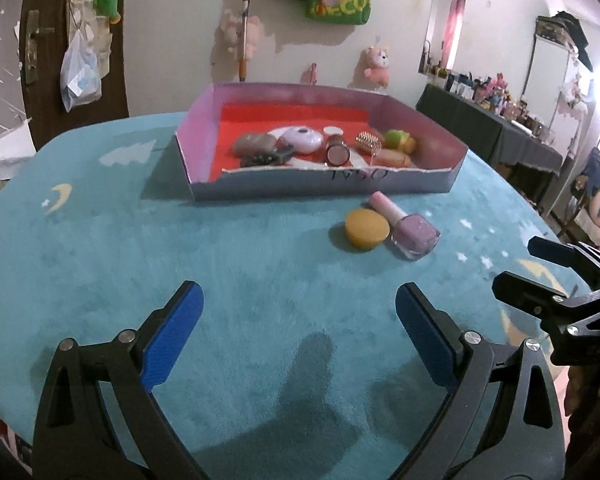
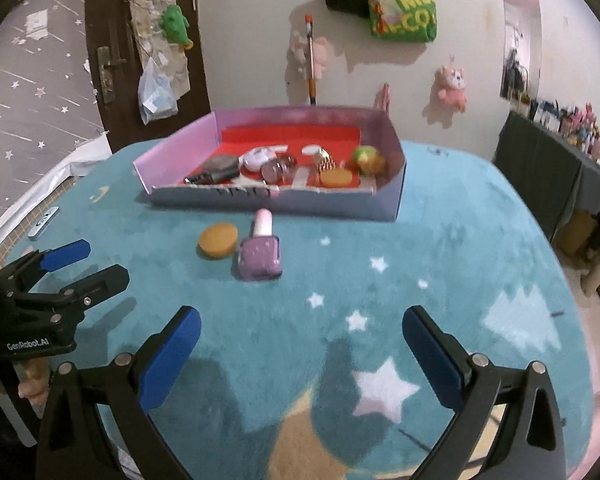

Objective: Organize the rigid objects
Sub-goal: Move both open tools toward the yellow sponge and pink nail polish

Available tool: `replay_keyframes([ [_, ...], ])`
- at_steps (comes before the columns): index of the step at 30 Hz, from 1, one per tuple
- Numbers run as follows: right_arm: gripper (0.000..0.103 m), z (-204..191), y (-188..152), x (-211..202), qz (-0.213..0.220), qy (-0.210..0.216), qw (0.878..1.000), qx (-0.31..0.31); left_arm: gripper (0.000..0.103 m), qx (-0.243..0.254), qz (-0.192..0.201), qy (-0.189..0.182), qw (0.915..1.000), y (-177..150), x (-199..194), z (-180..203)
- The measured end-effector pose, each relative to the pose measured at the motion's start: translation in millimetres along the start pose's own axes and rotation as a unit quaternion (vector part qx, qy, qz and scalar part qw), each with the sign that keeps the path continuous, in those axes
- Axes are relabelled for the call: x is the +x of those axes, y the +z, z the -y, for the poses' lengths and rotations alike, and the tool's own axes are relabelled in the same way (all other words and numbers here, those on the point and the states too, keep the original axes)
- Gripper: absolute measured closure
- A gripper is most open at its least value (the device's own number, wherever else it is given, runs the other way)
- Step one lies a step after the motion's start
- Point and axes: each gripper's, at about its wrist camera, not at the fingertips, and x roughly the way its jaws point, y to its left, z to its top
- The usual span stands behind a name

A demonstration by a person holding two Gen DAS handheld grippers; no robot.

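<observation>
A lilac nail-polish bottle (image 1: 414,234) with a pink cap lies on the teal cloth, touching a round orange puff (image 1: 367,227); both lie in front of a shallow purple box (image 1: 412,182) with a red floor holding several small items. They also show in the right wrist view: the bottle (image 2: 260,258), the puff (image 2: 218,240), the box (image 2: 332,204). My left gripper (image 1: 299,332) is open and empty, well short of them. My right gripper (image 2: 300,344) is open and empty, just short of the bottle. Each gripper shows at the other view's edge.
The round table is covered by a teal cloth (image 1: 140,248) with stars and moons. A small silver device (image 2: 44,222) lies at its left edge. A door and wall with hanging plush toys stand behind; a cluttered dark shelf (image 1: 500,128) is at the right.
</observation>
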Motion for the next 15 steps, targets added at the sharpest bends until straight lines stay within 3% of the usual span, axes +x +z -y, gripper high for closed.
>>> replay_keyframes([
  [15, 0.0, 3, -10, 29, -0.032, 0.004, 0.999, 0.012, 0.005, -0.001, -0.029, 0.007, 0.9996, -6, 16, -1],
])
